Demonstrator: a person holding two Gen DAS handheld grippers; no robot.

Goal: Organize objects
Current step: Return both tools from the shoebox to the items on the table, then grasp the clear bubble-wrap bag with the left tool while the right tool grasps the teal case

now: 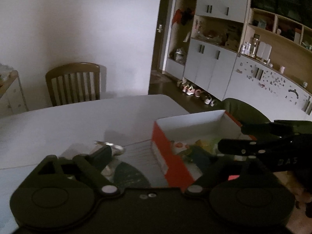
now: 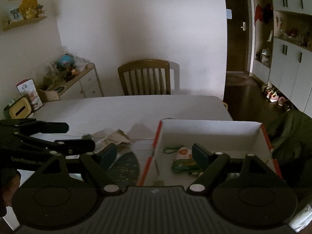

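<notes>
on the white table (image 2: pixel 120 107), both released hand-held grippers (image 2: pixel 154 156) straddle the box (image 2: pixel 210 128) wall.

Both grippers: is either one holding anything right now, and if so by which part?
Nothing is held. The left gripper and right gripper both stand open and empty above the box.

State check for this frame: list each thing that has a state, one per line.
Left claw: open, holding nothing.
Right claw: open, holding nothing.
Box: lidless, upright, some small items inside.
Silver wrapper: crumpled, on the table outside the box.
Chair: pushed against the table's far edge.
</notes>
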